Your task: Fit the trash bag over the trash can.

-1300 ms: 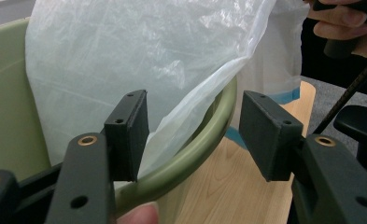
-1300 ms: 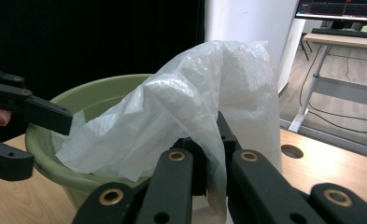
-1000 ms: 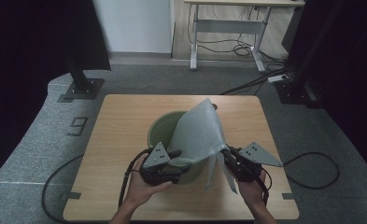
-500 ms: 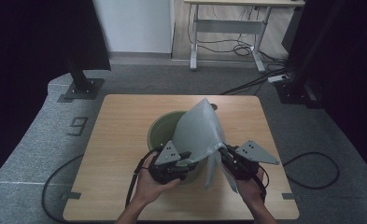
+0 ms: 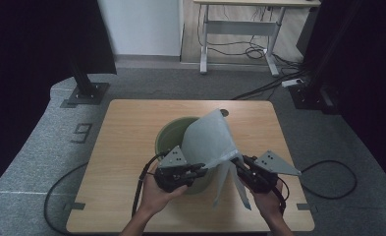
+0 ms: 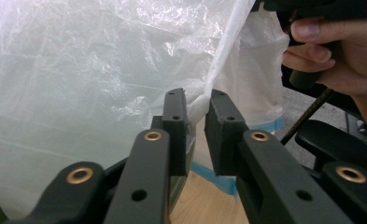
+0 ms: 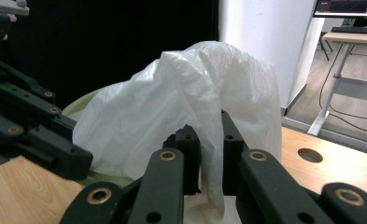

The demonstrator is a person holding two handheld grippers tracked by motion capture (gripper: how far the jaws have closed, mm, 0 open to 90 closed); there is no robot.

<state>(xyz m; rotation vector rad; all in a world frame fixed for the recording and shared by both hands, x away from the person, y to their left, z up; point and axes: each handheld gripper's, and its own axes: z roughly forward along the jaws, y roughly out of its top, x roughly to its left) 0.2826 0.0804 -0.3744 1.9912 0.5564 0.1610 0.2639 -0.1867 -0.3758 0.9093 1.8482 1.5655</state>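
1. Left gripper [image 5: 203, 169], jaws just closing, pinches a fold of the bag [image 5: 207, 140]; right gripper [image 5: 239, 167], jaws easing apart, grips its edge.
2. The bag stands over the bin [image 5: 168, 137] mid-table [image 5: 122, 147].
3. Grey carpet [image 5: 43, 162] surrounds it.
4. A desk [image 5: 239, 24] stands against the far wall.

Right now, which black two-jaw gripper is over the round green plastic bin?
The left gripper, jaws just closing on the white plastic bag; the right gripper, just easing open, stands beside the bin.
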